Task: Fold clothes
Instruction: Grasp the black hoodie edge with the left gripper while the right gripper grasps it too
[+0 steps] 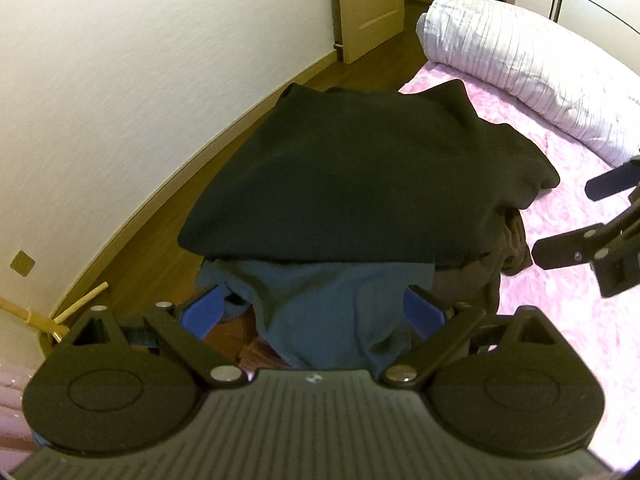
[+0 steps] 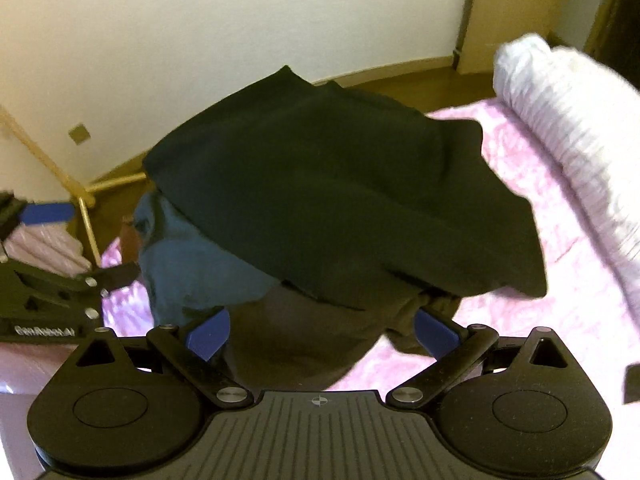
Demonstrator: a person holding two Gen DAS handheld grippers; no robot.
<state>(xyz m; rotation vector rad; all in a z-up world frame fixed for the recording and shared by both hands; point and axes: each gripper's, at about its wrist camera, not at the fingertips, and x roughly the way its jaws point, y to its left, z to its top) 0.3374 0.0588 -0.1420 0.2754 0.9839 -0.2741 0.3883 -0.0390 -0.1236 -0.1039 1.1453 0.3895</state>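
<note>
Both tools, left tool (image 1: 314,316) and right tool (image 2: 322,330), gaped released beneath the stacked clothes (image 1: 360,176), whose overhang at nine o'clock risked sliding off the bed (image 1: 560,320).

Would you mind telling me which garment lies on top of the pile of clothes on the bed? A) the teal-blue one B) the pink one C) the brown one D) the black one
D: the black garment drapes over the teal-blue garment and the brown garment, which show only below its edge.
</note>
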